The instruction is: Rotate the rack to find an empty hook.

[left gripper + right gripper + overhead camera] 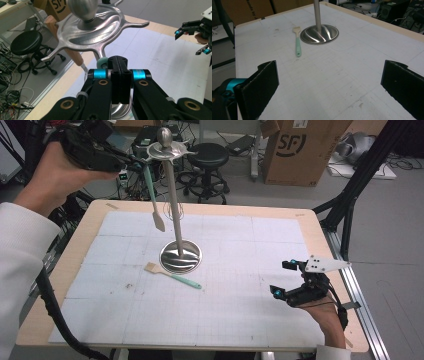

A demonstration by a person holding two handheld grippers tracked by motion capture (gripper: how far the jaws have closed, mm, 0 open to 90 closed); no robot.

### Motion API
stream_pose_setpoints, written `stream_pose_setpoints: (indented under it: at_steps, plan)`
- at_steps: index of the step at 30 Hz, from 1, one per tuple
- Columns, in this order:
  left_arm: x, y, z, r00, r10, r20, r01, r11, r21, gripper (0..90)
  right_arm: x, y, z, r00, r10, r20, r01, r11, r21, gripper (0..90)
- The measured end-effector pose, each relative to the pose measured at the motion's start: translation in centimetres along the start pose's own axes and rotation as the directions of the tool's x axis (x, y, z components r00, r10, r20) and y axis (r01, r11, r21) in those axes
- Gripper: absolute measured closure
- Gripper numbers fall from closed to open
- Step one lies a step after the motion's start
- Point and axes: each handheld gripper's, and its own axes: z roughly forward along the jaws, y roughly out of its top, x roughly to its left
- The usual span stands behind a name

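A tall steel stand [174,205] rises from a round base [181,256] at the middle of the mat; its hooked top plate [92,32] sits just past my left gripper's jaws. My left gripper [136,166] is held high at the top left, shut on the upper end of a teal-handled spatula [152,195] that hangs down beside the pole. The teal end [102,62] peeks out beside the closed jaws [121,67]. A teal-handled brush [172,276] [297,42] lies flat in front of the base [319,33]. My right gripper [281,278] [329,85] rests low at the right, open and empty.
A white gridded mat [225,310] covers the wooden table [320,235]. Behind the table stand a black stool [207,155] and a cardboard box [300,150]. A black tripod leg [350,195] slants past the right edge. My right gripper [192,37] appears far off in the left gripper view.
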Motion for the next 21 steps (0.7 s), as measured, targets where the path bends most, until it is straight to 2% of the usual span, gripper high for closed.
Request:
stream_pose_setpoints:
  at_steps: [4,14,21]
  plan:
    - [1.1,-0.4,0.0,0.9999,-0.017,0.001,0.017,0.9998,-0.012,90.0,0.0,0.0,0.1,1.0000,-0.001,0.003,0.001,1.000,0.008,0.5]
    - [3.4,-0.3,0.1,0.9998,-0.018,-0.004,0.018,0.9998,-0.009,90.0,-0.3,-0.2,-0.2,0.9998,0.010,0.016,-0.010,1.000,0.006,0.5]
    - [4.0,-0.6,0.2,0.9997,-0.023,0.009,0.023,0.9997,-0.012,90.0,-0.4,-0.3,-0.3,0.9997,0.014,0.023,-0.014,1.000,0.008,0.5]
